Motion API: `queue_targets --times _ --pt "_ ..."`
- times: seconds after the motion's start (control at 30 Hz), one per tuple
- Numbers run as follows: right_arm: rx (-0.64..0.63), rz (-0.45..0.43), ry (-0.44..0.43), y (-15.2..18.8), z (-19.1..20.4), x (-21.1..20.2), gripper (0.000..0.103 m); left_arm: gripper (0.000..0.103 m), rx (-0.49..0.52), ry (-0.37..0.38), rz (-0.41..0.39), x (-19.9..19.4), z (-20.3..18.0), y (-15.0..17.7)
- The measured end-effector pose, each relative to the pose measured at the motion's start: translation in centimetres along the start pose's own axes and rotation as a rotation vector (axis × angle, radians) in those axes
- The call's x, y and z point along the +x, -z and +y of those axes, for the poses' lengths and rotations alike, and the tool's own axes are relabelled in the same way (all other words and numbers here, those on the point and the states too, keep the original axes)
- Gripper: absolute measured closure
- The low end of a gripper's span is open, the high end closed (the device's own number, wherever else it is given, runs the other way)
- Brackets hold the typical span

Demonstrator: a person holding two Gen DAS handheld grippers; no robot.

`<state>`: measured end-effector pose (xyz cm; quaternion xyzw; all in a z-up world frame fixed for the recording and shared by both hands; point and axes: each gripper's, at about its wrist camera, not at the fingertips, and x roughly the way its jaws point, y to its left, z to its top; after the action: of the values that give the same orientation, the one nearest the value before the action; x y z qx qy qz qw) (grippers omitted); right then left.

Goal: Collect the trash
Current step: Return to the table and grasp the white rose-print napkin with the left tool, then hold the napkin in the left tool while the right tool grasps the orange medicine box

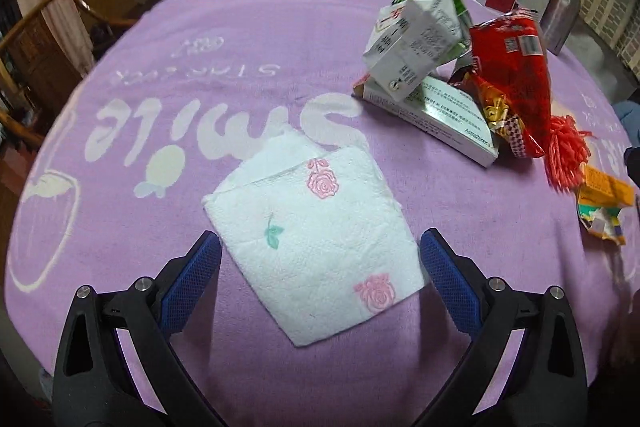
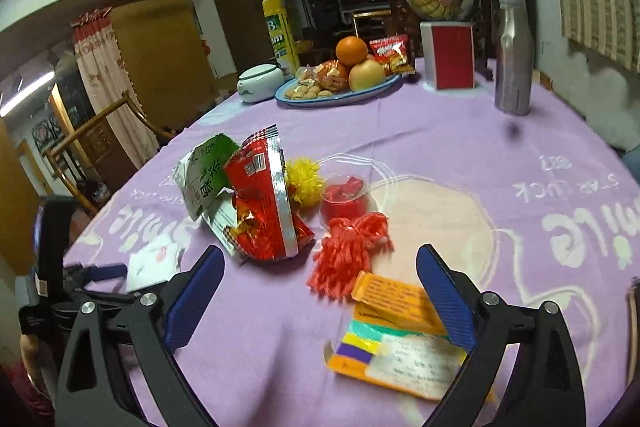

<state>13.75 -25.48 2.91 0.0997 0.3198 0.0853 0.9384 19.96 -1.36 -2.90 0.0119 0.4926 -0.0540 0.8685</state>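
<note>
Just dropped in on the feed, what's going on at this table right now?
A person with a gripper in each hand is clearing litter off a purple tablecloth. The left gripper is open, straddling a rose-print paper napkin lying flat. The right gripper is open over a flattened orange box, not gripping it. A red snack bag, a green-and-white carton and a red tassel still lie mid-table. Nothing is picked up yet.

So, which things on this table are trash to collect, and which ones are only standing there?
Trash, judging by looks:
- napkin
- flattened orange box
- red snack bag
- green and white carton

Probably not trash:
- fruit plate
- metal bottle
- white lidded pot
- red card box
</note>
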Motion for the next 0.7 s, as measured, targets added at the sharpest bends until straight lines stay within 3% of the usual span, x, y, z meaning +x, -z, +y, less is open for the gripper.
queue_targets --times 0.13,0.33,0.43,0.5,0.6,0.7 --pt "-0.005 0.049 -0.014 0.2 0.5 1.4 0.008 0.007 0.01 -0.002 -0.002 0.1 -0.2 -0.1" --pt "-0.025 0.031 -0.042 0.3 0.7 0.8 0.008 0.008 0.011 -0.012 -0.002 0.1 -0.6 -0.2" --pt "0.021 0.038 -0.066 0.3 -0.1 1.0 0.008 0.028 0.018 -0.042 -0.043 -0.4 -0.9 0.0" --pt "0.053 0.037 -0.085 0.2 -0.7 0.9 0.008 0.053 0.053 -0.025 -0.075 -1.1 -1.5 0.6" --pt "0.087 0.045 -0.114 0.2 -1.4 1.0 0.008 0.078 0.096 0.008 -0.103 -1.6 -2.6 1.2" --pt "0.091 0.046 -0.127 0.2 -1.8 0.7 0.008 0.088 0.081 0.056 -0.102 -1.9 -2.4 1.4"
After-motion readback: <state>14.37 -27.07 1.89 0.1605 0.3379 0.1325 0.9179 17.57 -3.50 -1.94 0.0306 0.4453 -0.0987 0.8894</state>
